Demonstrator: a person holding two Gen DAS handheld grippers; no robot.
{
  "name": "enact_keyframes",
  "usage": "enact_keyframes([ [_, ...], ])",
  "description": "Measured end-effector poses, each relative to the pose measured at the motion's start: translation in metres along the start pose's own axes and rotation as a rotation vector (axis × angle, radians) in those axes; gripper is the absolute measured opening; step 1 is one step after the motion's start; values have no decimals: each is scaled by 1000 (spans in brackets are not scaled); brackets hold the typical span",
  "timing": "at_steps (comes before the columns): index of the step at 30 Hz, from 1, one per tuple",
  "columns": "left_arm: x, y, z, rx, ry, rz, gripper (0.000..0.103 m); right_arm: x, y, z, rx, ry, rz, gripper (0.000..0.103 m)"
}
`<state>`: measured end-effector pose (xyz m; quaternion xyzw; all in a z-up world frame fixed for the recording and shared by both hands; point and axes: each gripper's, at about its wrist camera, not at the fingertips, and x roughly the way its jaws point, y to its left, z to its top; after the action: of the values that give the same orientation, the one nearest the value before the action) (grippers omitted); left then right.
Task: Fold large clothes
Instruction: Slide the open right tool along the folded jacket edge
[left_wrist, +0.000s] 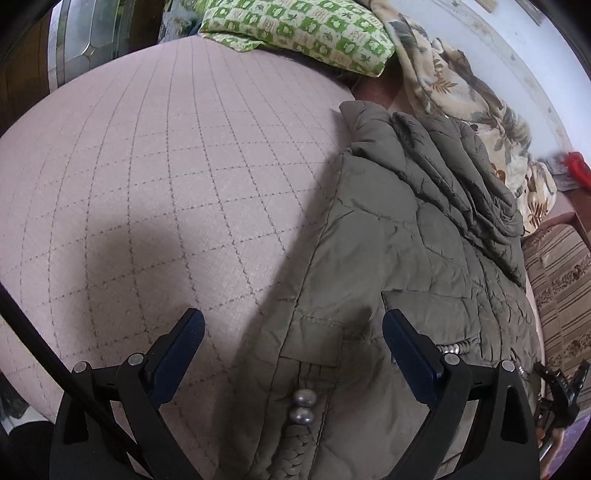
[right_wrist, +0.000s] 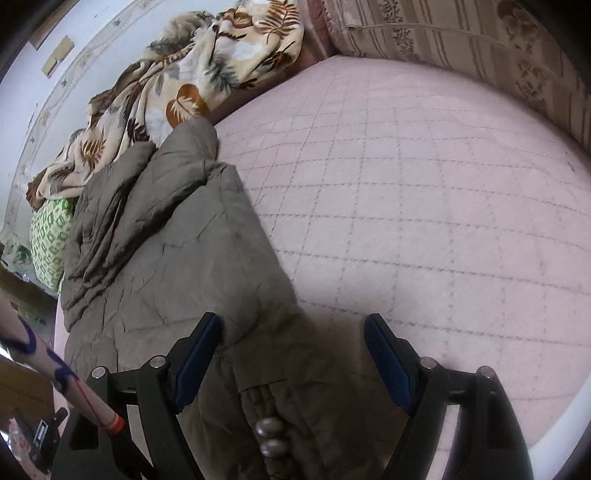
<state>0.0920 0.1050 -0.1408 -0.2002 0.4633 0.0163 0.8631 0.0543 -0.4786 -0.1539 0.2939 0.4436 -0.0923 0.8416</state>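
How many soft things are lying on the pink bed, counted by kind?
Olive quilted puffer jacket: 1
Green-and-white checked pillow: 1
Cream leaf-print blanket: 1
Total: 3

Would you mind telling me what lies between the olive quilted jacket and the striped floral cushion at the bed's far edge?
Only bare pink quilted bedspread separates the olive quilted jacket from the striped floral cushion, as the right wrist view shows.

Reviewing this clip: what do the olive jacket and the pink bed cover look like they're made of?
Jacket: seemingly thin synthetic shell, nylon or polyester, padded; matte with faint sheen, fine crinkles, stitched panels, metal-looking beads at the hem.
Bed cover: likely matte woven cotton or blend, quilted; a dark stitched diamond grid shows.
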Motion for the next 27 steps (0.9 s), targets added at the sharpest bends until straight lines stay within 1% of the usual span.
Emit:
enact_keyframes([
  [2, 2, -2, -1, 19, -5, 6, 97, 2, 3, 0, -17, 6, 1, 87],
  [8, 6, -10, -4, 75, -22, 26, 97, 8, 5, 2, -10, 6, -7, 91],
  [12, 6, -10, -3, 79, -24, 13, 97, 10, 8, 1, -16, 3, -22, 94],
  [14, 5, -10, -1, 80, -13, -3, 97, 12, 11, 1, -28, 3, -34, 95],
  [15, 4, -9, 1, 76, -5, -21, 97, 13, 12, 0, -32, 3, -39, 95],
  [17, -2, -2, 8, 36, 1, -92, 97, 14, 13, 1, -38, 4, -43, 96],
  [18, -4, 1, 10, 20, -5, -100, 97, 14, 13, 2, -40, 6, -42, 96],
  [19, -7, 6, 15, 4, -12, -87, 97, 13, 12, 3, -37, 13, -35, 95],
  [21, -8, 14, 22, -14, -13, -55, 97, 5, 3, 8, 19, 10, 10, 95],
  [23, -4, 21, 27, -31, 18, -65, 96, -6, -18, 10, 135, -17, 62, 95],
  [25, 7, 22, 28, -32, 94, -140, 96, -6, -36, 10, 194, -3, 67, 93],
  [27, 9, 18, 25, -10, 119, -169, 96, -5, -40, 9, 179, 13, 93, 93],
])
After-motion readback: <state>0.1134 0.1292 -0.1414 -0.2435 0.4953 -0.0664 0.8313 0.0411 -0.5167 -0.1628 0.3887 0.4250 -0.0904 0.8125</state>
